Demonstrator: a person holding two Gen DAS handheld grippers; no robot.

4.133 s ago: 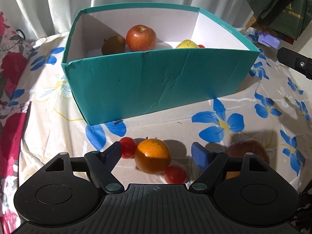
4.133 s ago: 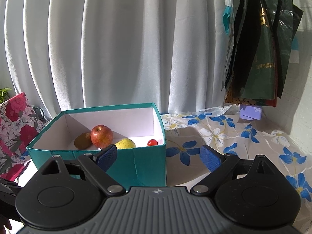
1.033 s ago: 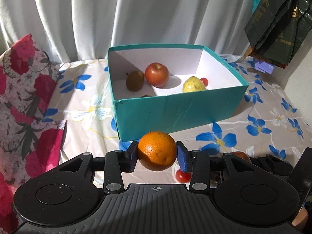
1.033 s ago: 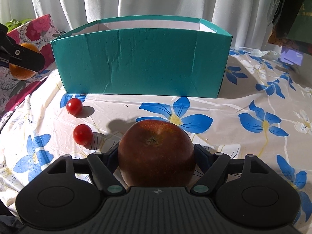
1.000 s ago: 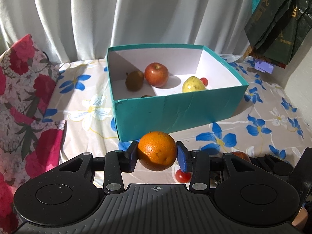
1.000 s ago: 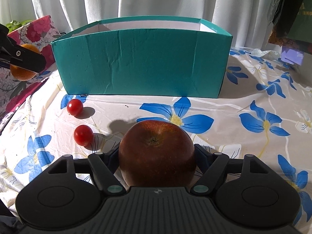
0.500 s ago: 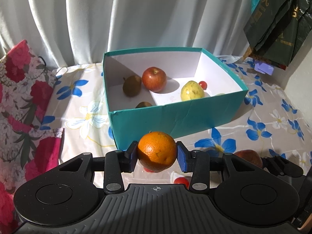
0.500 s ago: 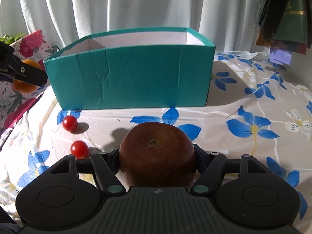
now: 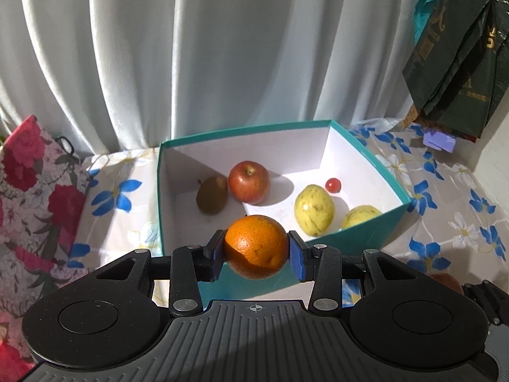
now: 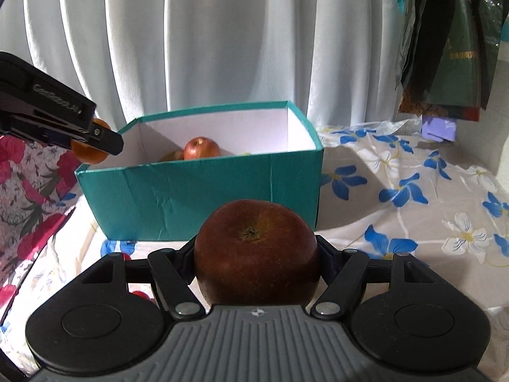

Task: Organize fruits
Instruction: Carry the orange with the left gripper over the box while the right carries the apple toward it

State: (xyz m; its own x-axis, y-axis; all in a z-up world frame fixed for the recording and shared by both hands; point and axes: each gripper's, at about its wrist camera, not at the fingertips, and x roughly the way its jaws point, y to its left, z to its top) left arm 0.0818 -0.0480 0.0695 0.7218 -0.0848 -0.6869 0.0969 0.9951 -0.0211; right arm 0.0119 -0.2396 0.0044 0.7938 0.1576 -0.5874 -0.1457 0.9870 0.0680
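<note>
Above the near wall of the teal box [image 9: 375, 232], the orange [image 9: 256, 246] sits clamped across its middle in the left gripper [image 9: 256, 254]: firm, round, likely to roll. The right gripper [image 10: 256, 254] clasps a dark apple [image 10: 256, 254].

Hard sunlight is coming in from the right, lighting up the white box [image 9: 366, 172] floor and throwing sharp dark shadows leftward off the fruit inside. The curtain [image 9: 222, 47] is glowing softly with backlight. The near gripper bodies are sitting in shade. Both fisheye views are bending straight lines at the edges, and the corners are going dark. Everything's looking pretty sharp, no motion blur.
</note>
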